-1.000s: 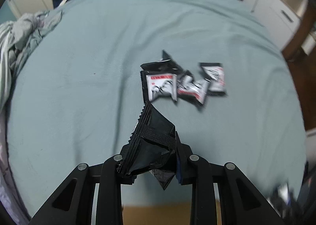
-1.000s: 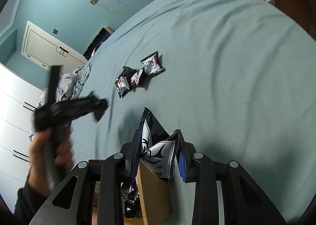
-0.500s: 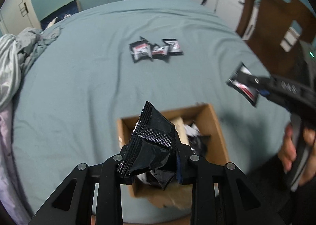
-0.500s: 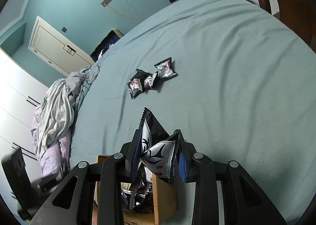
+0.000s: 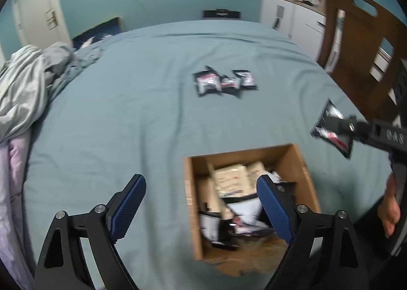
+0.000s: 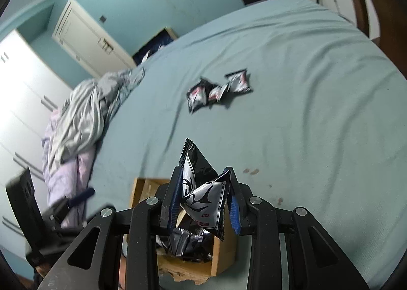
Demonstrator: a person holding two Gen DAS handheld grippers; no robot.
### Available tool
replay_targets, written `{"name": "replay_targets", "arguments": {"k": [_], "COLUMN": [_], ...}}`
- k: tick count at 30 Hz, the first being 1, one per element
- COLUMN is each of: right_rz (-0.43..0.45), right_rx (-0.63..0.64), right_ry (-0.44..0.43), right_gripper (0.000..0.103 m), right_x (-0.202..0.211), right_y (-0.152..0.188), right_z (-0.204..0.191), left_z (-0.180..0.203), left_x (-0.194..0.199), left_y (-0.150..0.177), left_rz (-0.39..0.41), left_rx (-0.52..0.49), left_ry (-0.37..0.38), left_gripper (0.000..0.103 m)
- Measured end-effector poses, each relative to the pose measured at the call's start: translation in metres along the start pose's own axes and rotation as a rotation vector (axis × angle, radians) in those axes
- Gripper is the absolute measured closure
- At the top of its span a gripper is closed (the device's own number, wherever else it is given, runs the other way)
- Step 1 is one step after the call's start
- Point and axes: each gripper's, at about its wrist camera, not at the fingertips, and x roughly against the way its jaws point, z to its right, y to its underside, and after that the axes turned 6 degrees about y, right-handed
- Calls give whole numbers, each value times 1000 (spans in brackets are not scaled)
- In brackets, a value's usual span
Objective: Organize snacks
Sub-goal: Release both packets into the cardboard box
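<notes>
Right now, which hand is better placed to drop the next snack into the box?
The right. Its claw is shut on a black snack packet held just above the cardboard box. The left claw is open and holds nothing, and the three loose packets lie farther up the bed.

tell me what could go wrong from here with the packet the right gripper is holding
The right gripper pinches its snack packet crumpled, and over the cardboard box's near wall rather than its middle, so a release now could drop it on the bedsheet. The box already looks heaped with packets, so one more may slide off. Three packets still lie far up the bed, a long reach.
</notes>
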Motion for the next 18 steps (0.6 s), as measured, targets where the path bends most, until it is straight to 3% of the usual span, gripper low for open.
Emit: {"name": "replay_targets", "arguments": {"k": [6, 12, 15, 17, 18], "right_rz": [-92, -187, -206, -172, -149], "right_rx": [165, 269, 249, 248, 253], "right_ry": [-67, -77, -53, 18, 54], "right_gripper": [73, 71, 58, 35, 33], "right_x": [-13, -27, -38, -39, -39], "right_y": [9, 19, 15, 10, 7], "right_z": [-36, -57, -60, -61, -62], "left_z": [-15, -16, -15, -14, -14], "left_x": [-4, -8, -7, -6, -6], "left_y": [-1, 2, 1, 1, 1], "left_rz": [-20, -32, -32, -31, -30], "left_rx": [49, 49, 47, 46, 46], "left_ry": [-13, -28, -30, -35, -39], "left_gripper": [13, 13, 13, 13, 13]}}
